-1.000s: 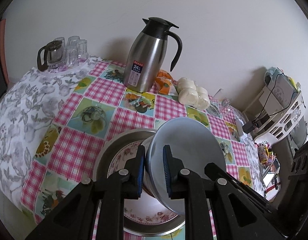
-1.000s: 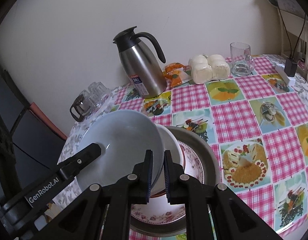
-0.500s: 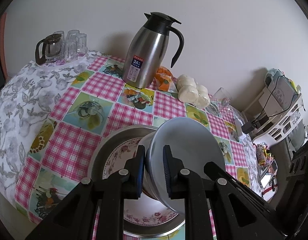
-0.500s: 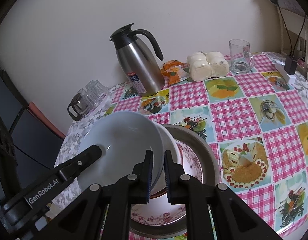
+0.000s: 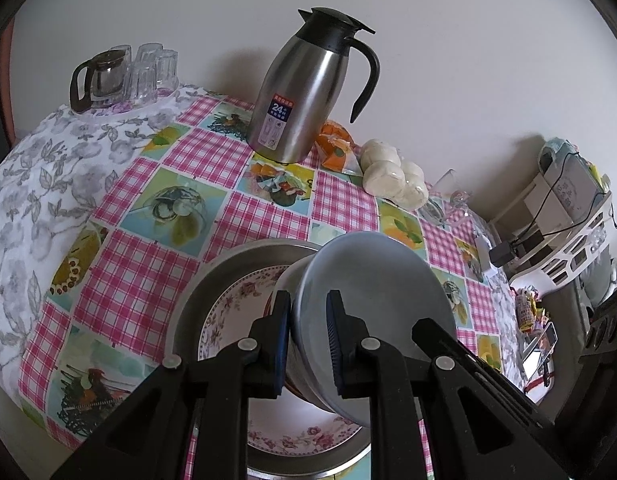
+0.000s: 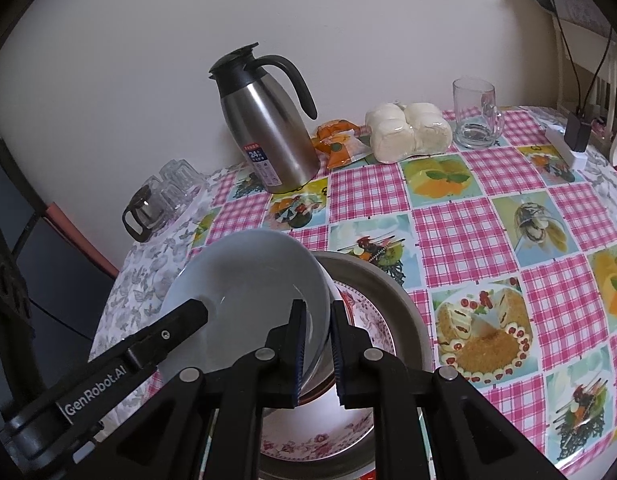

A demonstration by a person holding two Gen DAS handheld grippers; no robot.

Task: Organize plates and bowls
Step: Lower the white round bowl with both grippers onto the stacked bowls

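A pale blue-grey bowl [image 5: 380, 292] [image 6: 248, 280] hangs tilted over a steel basin [image 5: 212, 280] [image 6: 408, 308]. In the basin lies a floral plate [image 5: 232, 312] [image 6: 368, 312]. A white bowl [image 6: 334, 292] sits tucked under the blue one. My left gripper [image 5: 308, 308] is shut on one side of the blue bowl's rim. My right gripper [image 6: 317, 316] is shut on the opposite side of the rim. In the right wrist view, one of the left gripper's fingers [image 6: 180, 320] lies inside the bowl.
A steel thermos jug [image 5: 308, 92] [image 6: 268, 128] stands at the back by the wall, with an orange packet [image 6: 340, 144], wrapped buns [image 6: 408, 132] and a glass mug [image 6: 474, 116] beside it. A small teapot with glasses [image 5: 120, 76] sits at the far left corner. A charger [image 6: 576, 136] lies at the right.
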